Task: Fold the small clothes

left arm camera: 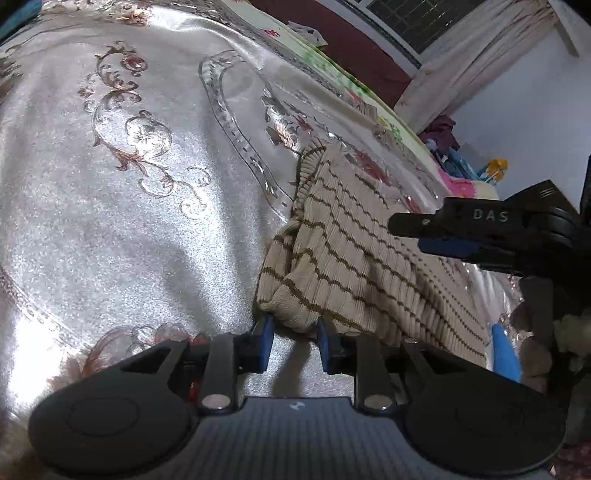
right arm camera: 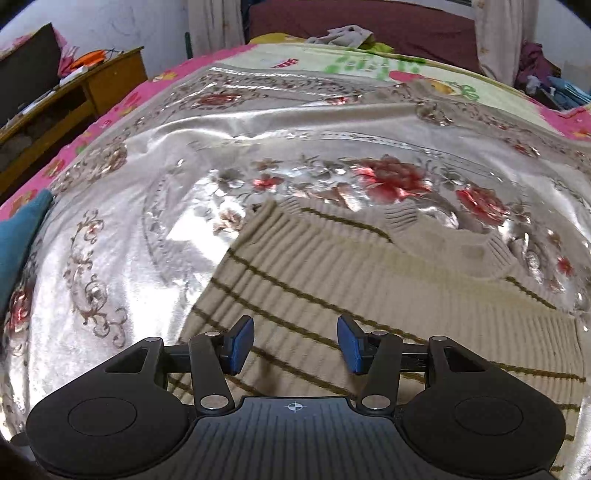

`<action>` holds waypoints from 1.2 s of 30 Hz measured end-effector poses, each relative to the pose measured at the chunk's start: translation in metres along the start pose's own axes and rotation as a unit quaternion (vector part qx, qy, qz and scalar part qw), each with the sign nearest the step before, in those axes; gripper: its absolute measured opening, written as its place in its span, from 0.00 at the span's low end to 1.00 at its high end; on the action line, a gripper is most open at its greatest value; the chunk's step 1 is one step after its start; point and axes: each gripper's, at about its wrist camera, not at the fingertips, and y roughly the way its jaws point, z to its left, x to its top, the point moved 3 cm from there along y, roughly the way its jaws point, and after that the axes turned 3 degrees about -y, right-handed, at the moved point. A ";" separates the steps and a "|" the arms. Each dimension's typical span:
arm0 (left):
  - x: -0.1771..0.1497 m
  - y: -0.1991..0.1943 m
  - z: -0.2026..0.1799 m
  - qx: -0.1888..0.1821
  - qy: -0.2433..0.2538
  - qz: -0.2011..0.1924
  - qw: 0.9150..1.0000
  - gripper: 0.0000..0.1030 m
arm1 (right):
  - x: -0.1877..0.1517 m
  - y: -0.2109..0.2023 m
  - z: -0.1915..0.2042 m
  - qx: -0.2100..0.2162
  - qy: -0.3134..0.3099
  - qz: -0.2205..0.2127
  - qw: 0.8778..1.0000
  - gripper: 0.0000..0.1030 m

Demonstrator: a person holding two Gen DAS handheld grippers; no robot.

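Right tool point(right arm camera: 295, 343) (jaws apart) hovers over striped sweater point(right arm camera: 369, 280).

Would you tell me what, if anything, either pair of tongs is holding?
Nothing: the left tongs straddle the striped sweater's folded corner without pinching; the right tongs are open above it.

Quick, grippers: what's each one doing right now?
Left gripper: open, its tips at the folded edge of the striped sweater, no grip.
Right gripper: open, empty, over the sweater.

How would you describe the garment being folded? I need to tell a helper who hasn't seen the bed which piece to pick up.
Start at the bed, spread with a shiny silver satin cover embroidered with red flowers. On its near side lies a ribbed knit sweater, beige with thin wavy brown stripes. It is the only matte, striped knit on that glossy cover, unlike the crumpled clothes far back.
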 end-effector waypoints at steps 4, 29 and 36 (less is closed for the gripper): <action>-0.001 -0.004 -0.002 -0.004 0.006 -0.007 1.000 0.28 | 0.000 -0.001 0.001 -0.001 0.001 0.002 1.000 0.50; -0.002 0.000 -0.009 0.006 0.033 -0.007 0.999 0.28 | -0.010 -0.012 -0.021 -0.013 0.036 0.001 0.999 0.57; -0.004 0.002 -0.011 0.015 0.044 -0.005 0.999 0.28 | -0.036 -0.021 -0.059 -0.043 0.083 0.005 0.996 0.57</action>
